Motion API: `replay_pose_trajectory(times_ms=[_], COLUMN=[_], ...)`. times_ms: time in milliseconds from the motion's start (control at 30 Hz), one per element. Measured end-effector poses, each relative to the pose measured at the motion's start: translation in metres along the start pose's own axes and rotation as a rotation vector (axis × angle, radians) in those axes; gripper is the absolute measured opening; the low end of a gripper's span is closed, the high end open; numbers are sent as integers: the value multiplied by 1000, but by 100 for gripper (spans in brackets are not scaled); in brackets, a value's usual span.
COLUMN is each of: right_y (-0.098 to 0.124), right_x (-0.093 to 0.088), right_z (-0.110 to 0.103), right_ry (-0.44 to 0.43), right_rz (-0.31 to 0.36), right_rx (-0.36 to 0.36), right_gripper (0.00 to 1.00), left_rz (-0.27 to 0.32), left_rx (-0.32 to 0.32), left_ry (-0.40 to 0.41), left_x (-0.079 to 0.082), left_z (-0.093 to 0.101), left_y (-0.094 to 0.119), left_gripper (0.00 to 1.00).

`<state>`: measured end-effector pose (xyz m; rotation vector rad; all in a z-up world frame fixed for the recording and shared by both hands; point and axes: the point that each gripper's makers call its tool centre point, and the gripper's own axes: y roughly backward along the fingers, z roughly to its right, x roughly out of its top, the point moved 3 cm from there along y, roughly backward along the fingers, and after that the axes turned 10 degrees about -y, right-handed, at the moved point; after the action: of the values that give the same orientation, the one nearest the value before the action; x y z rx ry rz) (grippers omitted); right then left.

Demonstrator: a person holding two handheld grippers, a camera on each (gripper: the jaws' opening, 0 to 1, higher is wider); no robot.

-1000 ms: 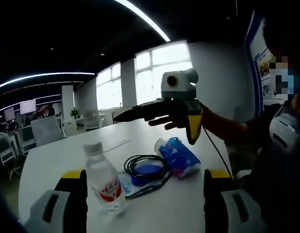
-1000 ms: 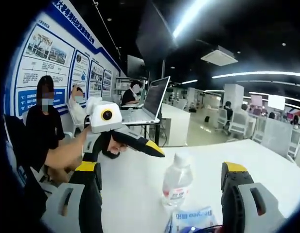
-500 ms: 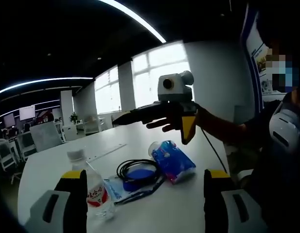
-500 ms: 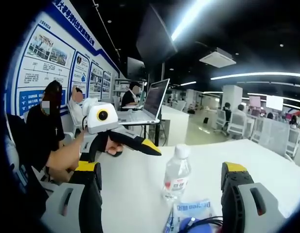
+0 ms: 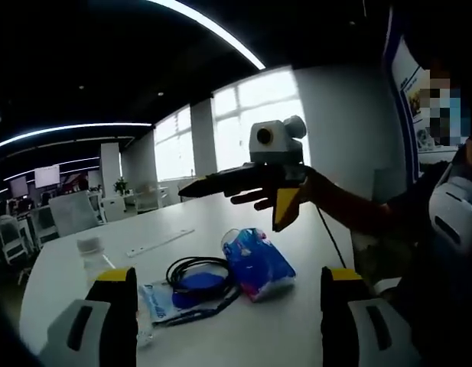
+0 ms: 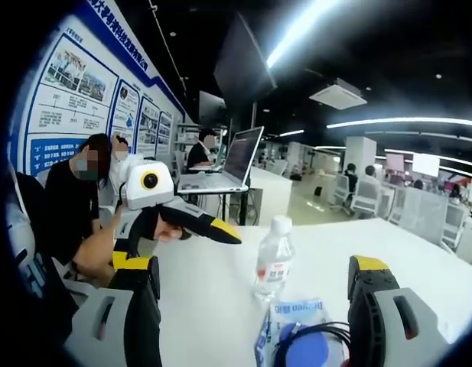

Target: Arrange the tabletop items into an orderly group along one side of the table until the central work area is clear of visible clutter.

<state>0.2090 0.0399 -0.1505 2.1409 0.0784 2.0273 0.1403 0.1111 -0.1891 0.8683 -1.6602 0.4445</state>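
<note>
Scanning the left gripper view from its left edge, we find the water bottle (image 5: 92,256) standing upright on the white table (image 5: 281,321), partly hidden behind our left gripper (image 5: 228,321); next comes a flat blue-and-white packet (image 5: 161,298); on it lies a coil of black cable (image 5: 196,269) around a blue disc (image 5: 194,280); touching the coil on the right is a blue tissue pack (image 5: 256,262); beyond it a pale ruler (image 5: 161,241) lies apart, farther out on the table. Our left gripper's jaws stand spread wide with nothing between them; the packet, coil and tissue pack lie just ahead, between the two jaw lines; the bottle sits at the left jaw's outer side.

The right gripper (image 5: 243,180) shows at mid-right of this view, held above the table in a hand; we cannot tell from here how its jaws stand.

In the right gripper view, the left gripper (image 6: 213,229) hovers at left over the table edge; the bottle (image 6: 272,260) stands near centre; the packet (image 6: 293,321) and cable coil (image 6: 312,332) lie low between our right gripper's (image 6: 251,321) jaws, which stand wide apart and bare.

Progress, as we judge it: nothing is gripped; the items form a loose cluster, not yet an orderly row along one side; the ruler is a stray; most of the arranging is left.
</note>
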Motion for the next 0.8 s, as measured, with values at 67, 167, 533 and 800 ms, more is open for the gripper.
replay_pose_trajectory(times_ms=[67, 167, 533, 800], right_y=[6, 13, 30, 41], right_x=[-2, -4, -11, -7], right_z=[1, 4, 16, 9], right_ry=[-4, -6, -16, 11], right_rz=[2, 9, 22, 28], right_rx=[-1, -9, -37, -30], right_gripper=[100, 100, 100, 100], left_rz=[-8, -21, -20, -86], left_rx=[12, 30, 96, 150], left_ry=[-1, 16, 35, 3], left_x=[-1, -3, -1, -7], left_z=[3, 4, 13, 12], left_y=[-1, -1, -1, 2], left_gripper=[100, 99, 98, 98])
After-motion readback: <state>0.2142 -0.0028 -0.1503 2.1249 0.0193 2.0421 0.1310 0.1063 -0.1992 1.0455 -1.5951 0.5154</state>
